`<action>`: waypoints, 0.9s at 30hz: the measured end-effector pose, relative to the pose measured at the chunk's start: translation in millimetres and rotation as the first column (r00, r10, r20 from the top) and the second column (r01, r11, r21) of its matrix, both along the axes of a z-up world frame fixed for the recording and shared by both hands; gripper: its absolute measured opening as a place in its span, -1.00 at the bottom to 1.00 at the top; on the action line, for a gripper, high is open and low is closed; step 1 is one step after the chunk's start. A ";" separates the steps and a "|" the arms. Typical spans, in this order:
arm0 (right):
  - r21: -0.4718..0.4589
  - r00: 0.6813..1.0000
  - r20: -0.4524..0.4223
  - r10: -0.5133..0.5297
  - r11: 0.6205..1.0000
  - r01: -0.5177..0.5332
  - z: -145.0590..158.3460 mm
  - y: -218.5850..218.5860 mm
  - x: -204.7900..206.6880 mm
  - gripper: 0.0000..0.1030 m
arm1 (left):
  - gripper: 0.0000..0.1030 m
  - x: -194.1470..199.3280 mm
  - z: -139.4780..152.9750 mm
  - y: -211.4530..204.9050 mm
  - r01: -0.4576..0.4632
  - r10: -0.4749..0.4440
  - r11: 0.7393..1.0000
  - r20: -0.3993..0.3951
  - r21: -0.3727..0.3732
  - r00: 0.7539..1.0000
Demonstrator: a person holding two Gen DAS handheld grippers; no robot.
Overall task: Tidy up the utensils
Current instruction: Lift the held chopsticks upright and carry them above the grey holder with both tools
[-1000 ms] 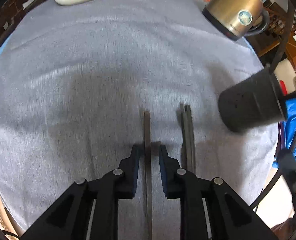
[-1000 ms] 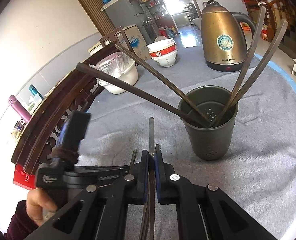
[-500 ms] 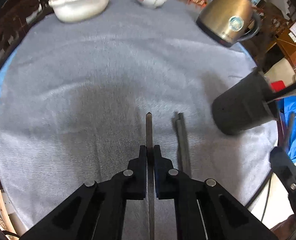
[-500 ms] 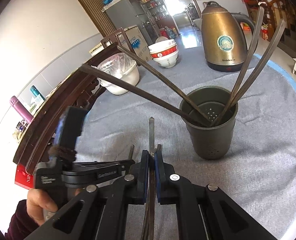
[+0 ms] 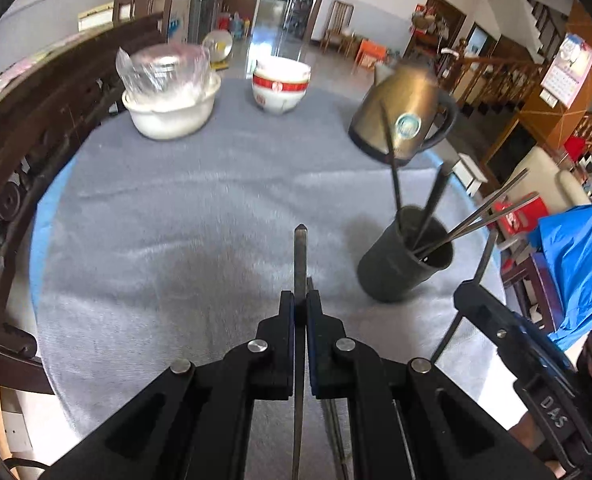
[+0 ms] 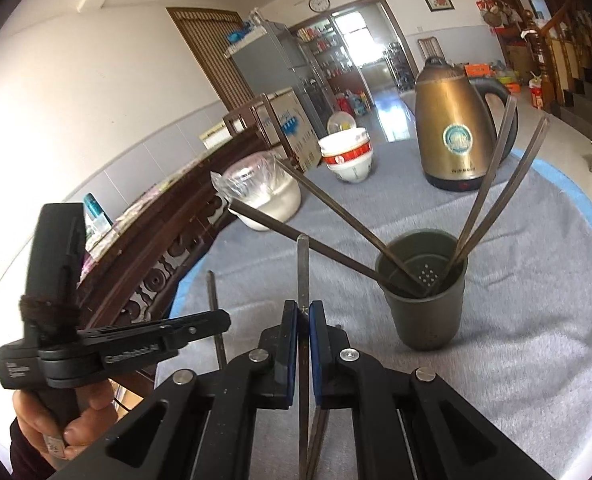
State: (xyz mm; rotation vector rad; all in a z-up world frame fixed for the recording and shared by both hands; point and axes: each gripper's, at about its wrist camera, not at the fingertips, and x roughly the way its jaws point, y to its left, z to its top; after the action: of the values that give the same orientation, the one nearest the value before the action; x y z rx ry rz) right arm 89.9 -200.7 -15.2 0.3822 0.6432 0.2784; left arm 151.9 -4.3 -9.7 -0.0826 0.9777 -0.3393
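Both grippers clamp a chopstick each above the grey-clothed round table [image 5: 168,208].

Far across the cloth stand a white plastic-covered bowl [image 5: 172,110], a stack of red-banded white bowls [image 5: 281,88] and a brass-coloured electric kettle [image 6: 454,128]; a carved dark wooden rail [image 6: 168,248] borders the left edge. The dark cylindrical utensil holder [image 6: 426,304], right of centre, holds four dark metal chopsticks [image 6: 492,184] splayed left and right. The left gripper [image 5: 300,304] has its fingers pressed together on one dark chopstick [image 5: 299,256], lifted clear of the cloth. The right gripper [image 6: 303,316] pinches another slim chopstick [image 6: 303,268] just left of the holder.
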 end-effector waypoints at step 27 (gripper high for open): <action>-0.005 0.975 0.202 -0.094 0.995 0.097 63.8 -30.1 -27.7 -0.87 | -0.89 -37.7 83.2 -14.8 0.053 -0.039 0.997 0.212 -0.060 0.976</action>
State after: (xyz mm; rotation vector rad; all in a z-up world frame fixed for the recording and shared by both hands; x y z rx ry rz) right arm 62.1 -230.8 48.6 0.3646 0.4258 0.2174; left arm 114.2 -19.1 73.6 -0.0820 0.7588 -0.4141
